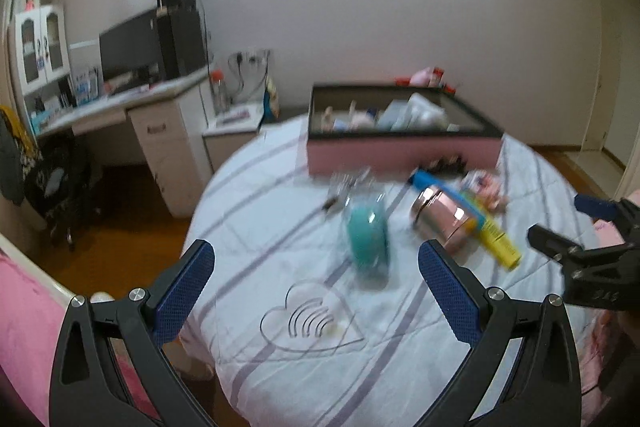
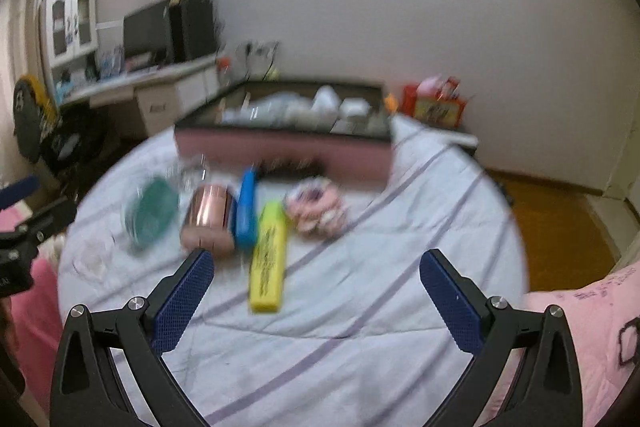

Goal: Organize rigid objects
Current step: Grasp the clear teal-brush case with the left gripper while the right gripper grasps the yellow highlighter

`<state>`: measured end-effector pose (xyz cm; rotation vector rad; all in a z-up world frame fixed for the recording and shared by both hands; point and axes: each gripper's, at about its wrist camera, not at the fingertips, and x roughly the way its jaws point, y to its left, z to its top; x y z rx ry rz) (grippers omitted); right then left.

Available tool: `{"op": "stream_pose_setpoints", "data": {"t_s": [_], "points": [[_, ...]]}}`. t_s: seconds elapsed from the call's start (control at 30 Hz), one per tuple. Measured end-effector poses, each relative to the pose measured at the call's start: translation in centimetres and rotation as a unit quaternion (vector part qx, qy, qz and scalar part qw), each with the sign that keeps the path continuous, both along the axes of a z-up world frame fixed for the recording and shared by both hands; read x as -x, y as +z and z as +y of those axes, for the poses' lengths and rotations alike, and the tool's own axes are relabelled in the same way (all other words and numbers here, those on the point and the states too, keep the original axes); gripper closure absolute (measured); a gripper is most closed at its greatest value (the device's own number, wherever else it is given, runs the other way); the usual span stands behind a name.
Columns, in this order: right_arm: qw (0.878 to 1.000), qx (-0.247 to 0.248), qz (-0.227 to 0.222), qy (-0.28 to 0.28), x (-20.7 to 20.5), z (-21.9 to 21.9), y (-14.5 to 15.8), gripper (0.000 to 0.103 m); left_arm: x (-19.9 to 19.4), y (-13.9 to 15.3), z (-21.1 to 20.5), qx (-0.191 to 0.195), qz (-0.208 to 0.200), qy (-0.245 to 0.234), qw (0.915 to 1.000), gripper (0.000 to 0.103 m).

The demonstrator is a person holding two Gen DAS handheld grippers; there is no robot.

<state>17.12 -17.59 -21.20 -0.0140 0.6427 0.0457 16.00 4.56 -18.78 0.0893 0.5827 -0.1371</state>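
Your left gripper [image 1: 316, 279] spread wide, empty, hanging above striped sheet [image 1: 280, 227]. Your right gripper [image 2: 316, 291] likewise agape, holding nothing. Left view: teal jar [image 1: 366, 241] at 12 o'clock from your left tongs, copper-pink canister [image 1: 444, 221] at 1 o'clock, touching yellow highlighter [image 1: 494, 233] with blue cap (both blurred). Pink storage box [image 1: 400, 151] farther at 12, already part-filled. Right view: highlighter at 11 o'clock, pink patterned bundle [image 2: 318, 209] at 12.

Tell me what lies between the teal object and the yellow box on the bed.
The shiny pink jar and a blue box lie between the teal object and the yellow box, clearest in the right wrist view.
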Motion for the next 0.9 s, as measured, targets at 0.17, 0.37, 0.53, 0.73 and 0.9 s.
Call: {"op": "stream_pose_setpoints", "data": {"t_s": [0.17, 0.37, 0.53, 0.73, 0.9], "points": [[0.999, -0.011, 0.049, 0.022, -2.8, 0.8, -2.5, 0.012, -1.3, -1.5, 0.2, 0.009, 0.025, -0.006, 0.9996, 0.000], [0.995, 0.002, 0.083, 0.059, -4.6, 1.7, -3.5, 0.070, -3.9, -2.3, -0.9, 0.018, 0.052, -0.011, 0.9984, 0.000], [0.994, -0.007, 0.085, 0.063, -3.6, 0.0, -3.3, 0.076, -6.3, -3.0, -2.0, 0.031, 0.082, -0.023, 0.9959, 0.000], [0.995, -0.020, 0.088, 0.047, -2.6, -2.1, -3.0, 0.076, -8.7, -4.1, -3.9, 0.024, 0.108, -0.034, 0.9932, 0.007], [0.995, -0.016, 0.088, 0.052, -4.1, -1.8, -3.0, 0.074, -9.4, -5.4, -4.9, 0.003, 0.127, -0.044, 0.9910, 0.051]]}}
